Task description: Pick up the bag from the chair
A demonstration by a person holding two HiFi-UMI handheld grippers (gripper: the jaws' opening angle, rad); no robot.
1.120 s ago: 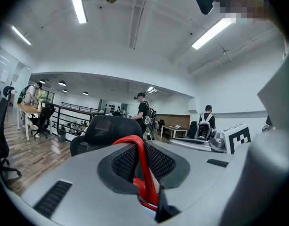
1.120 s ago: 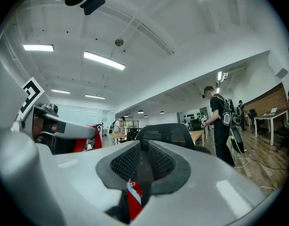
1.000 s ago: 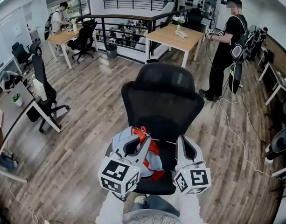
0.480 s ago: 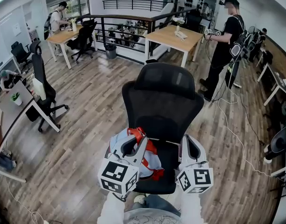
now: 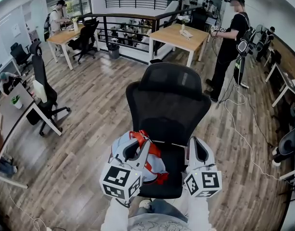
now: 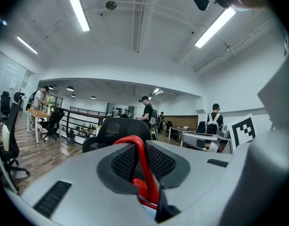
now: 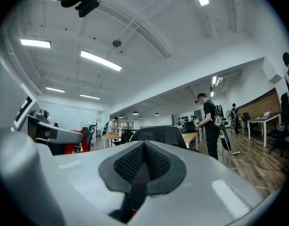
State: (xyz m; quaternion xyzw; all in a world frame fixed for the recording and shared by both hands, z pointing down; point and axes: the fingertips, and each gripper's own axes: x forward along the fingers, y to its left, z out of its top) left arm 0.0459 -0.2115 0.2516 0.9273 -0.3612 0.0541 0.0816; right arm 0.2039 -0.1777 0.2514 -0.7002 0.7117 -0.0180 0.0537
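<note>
A light blue bag [image 5: 158, 166] with red straps [image 5: 140, 137] lies on the left side of the seat of a black mesh office chair [image 5: 169, 105]. My left gripper [image 5: 136, 148] is over the bag and shut on a red strap [image 6: 140, 155], which loops up between its jaws in the left gripper view. My right gripper [image 5: 200, 151] hangs over the right side of the seat, beside the bag, and its jaws [image 7: 143, 166] are shut. Only a dark sliver shows low between them. The chair back [image 7: 159, 133] stands just beyond both grippers.
A person [image 5: 230, 42] stands at the back right next to a wooden table [image 5: 178, 35]. Another black chair [image 5: 44, 90] and a white desk [image 5: 22, 107] are at the left. A cable [image 5: 243, 138] trails over the wood floor at the right. A railing [image 5: 123, 30] runs behind.
</note>
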